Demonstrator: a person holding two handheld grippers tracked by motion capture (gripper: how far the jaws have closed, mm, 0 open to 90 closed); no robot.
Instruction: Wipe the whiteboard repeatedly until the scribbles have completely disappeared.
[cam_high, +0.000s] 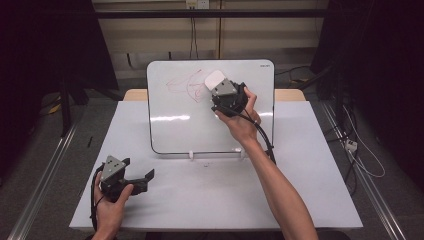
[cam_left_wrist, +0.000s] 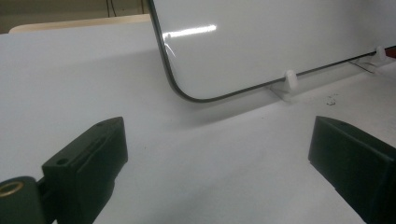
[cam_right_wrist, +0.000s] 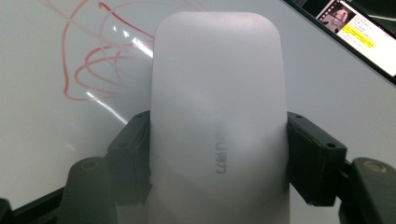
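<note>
A white eraser (cam_right_wrist: 217, 121), clamped in the right gripper (cam_high: 226, 95), rests on the whiteboard (cam_high: 175, 127) beside red scribbles (cam_right_wrist: 86, 70) not yet wiped off (the job looks barely begun), while the left gripper (cam_high: 145, 176) idles, jaws apart, on the table (cam_high: 210, 200).

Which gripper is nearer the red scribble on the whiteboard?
Right. The right gripper holds the white eraser against the whiteboard beside the red scribble; the left gripper sits open on the table, well below.
</note>
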